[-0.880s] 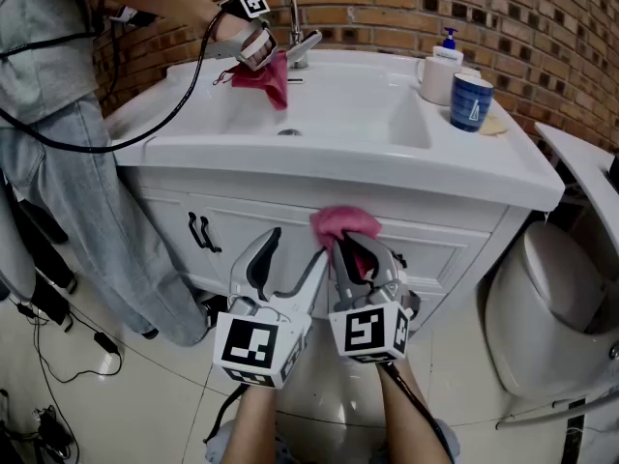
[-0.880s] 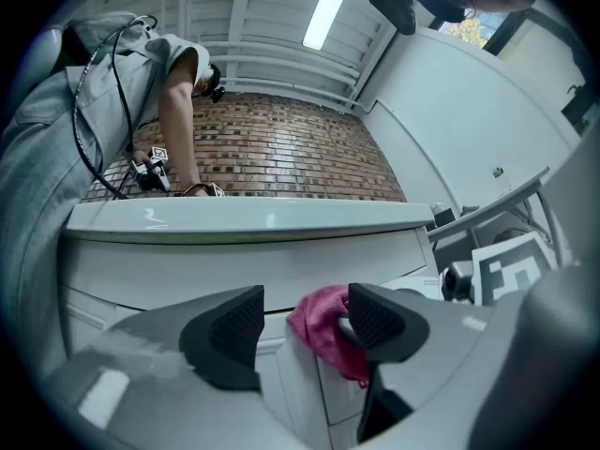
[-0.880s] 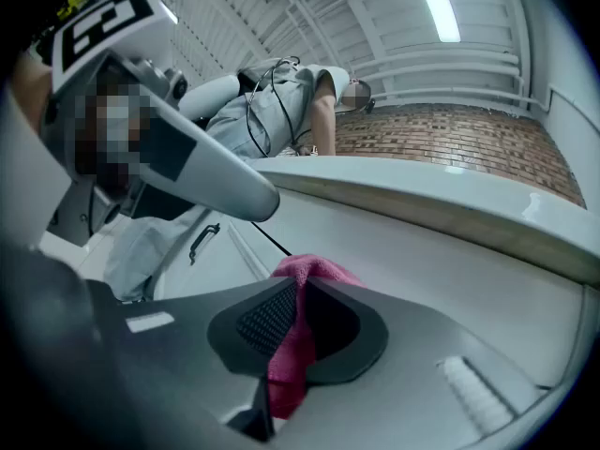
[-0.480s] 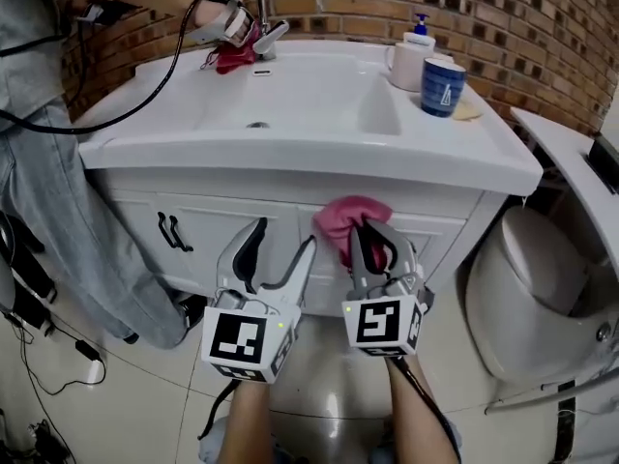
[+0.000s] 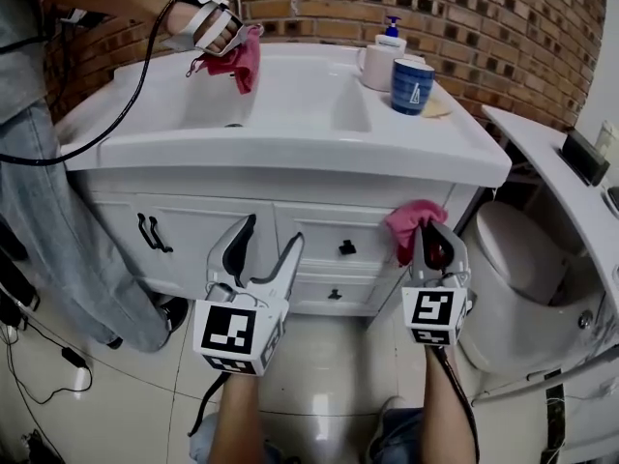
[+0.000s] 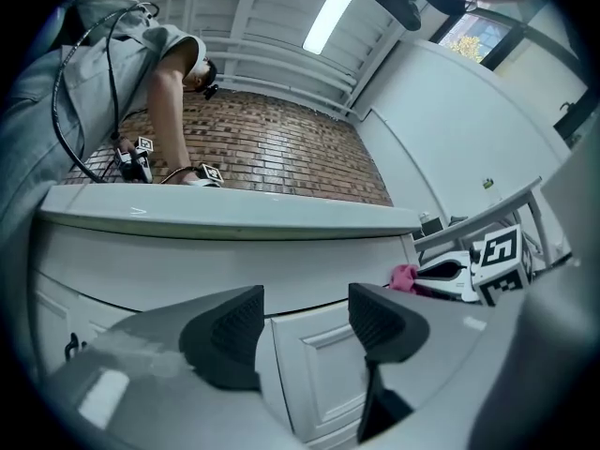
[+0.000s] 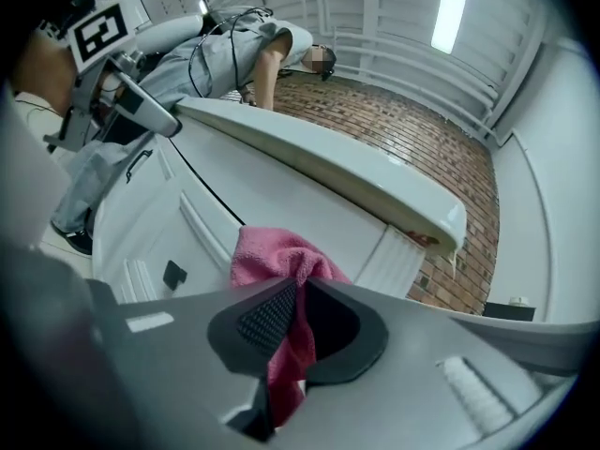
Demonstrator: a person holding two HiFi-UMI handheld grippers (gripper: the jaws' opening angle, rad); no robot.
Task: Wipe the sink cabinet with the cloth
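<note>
Right gripper (image 5: 432,249): jaws pinching pink cloth (image 5: 414,222) at cabinet (image 5: 208,225) front, right of centre | Left gripper (image 5: 268,235): jaws spread, empty, lower centre-left.

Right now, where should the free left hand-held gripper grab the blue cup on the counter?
I'd clamp the blue cup mid-wall, coming from the counter's front edge. It stands upright, its sides look straight, no handle shows, and the white mug and soap bottle crowd its back-left. The left hand-held gripper is open.
</note>
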